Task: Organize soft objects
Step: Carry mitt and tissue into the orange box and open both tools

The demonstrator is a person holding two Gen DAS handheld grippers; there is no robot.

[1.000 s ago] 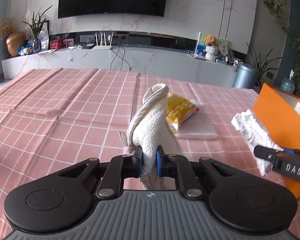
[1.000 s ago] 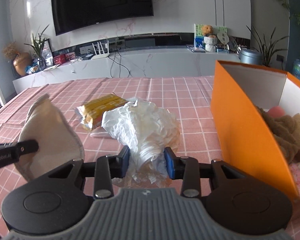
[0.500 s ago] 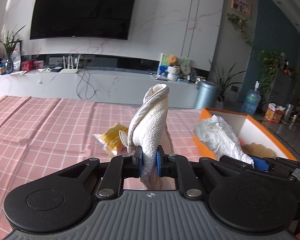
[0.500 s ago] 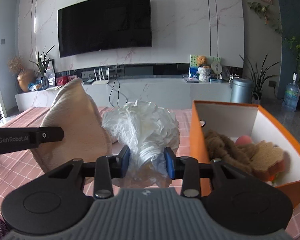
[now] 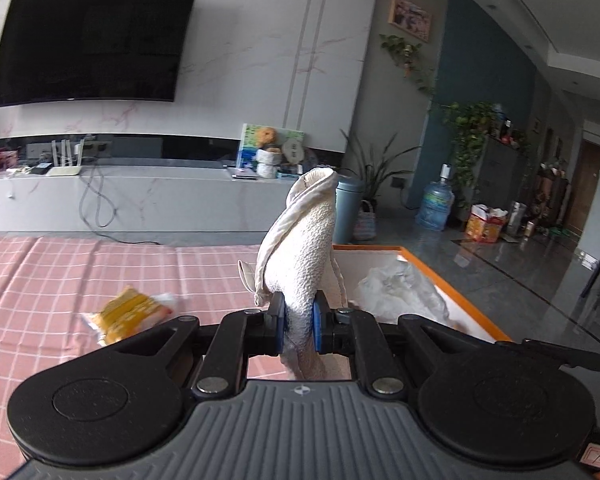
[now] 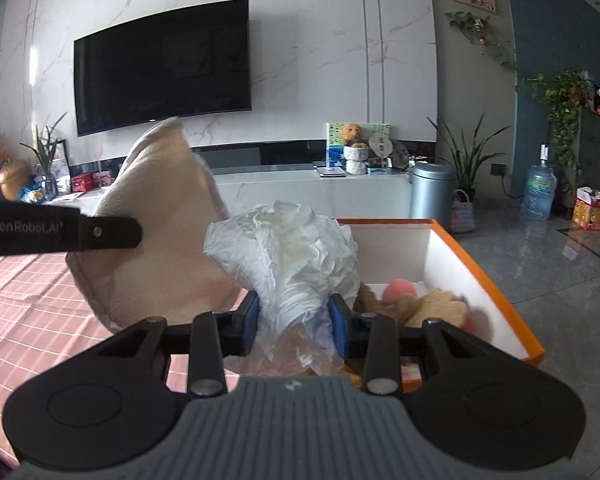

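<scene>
While both are hanging near the orange box, the left claw is pinching a limp, light cloth at its lower fold, and the right claw is squeezing crumpled, compressible plastic wrap around its narrow base.

Beyond the tongs, a black television hangs on the marble wall over a long grey console bearing a white router, while to the right stand a grey bin, a leafy plant and a blue water bottle.
</scene>
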